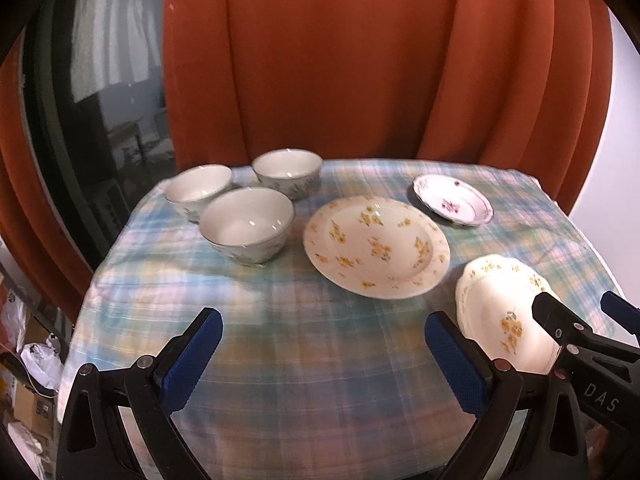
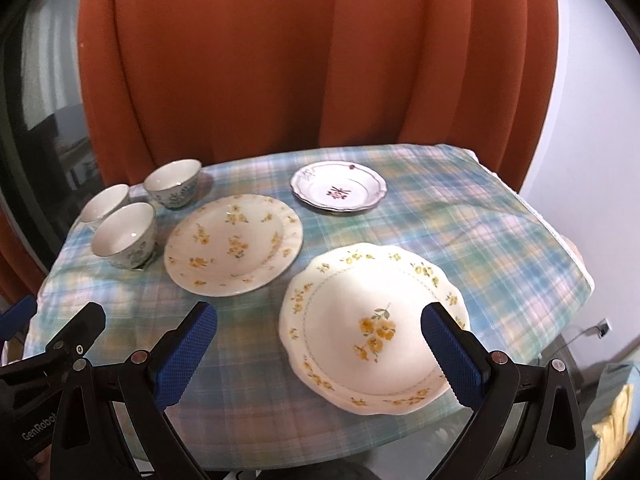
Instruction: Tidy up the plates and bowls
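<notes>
1. Both sets of fingers gape wide, holding nothing: left gripper (image 1: pixel 322 354); right gripper (image 2: pixel 320 350).
2. On the plaid-clothed counter (image 2: pixel 500 240): three bowls (image 1: pixel 247 225) clustered left; yellow-flowered plate (image 2: pixel 233 243) centre; scalloped plate (image 2: pixel 374 328) nearest; small pink-flowered plate (image 2: pixel 339 187) behind.
3. Likely glazed china; stiff, slippery, breakable; pinch at the rim.

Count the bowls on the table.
3, clustered at the table's far left: front bowl, back-left bowl, back-right bowl. All upright, none stacked. Nothing seems hidden; the plates sit to their right.
</notes>
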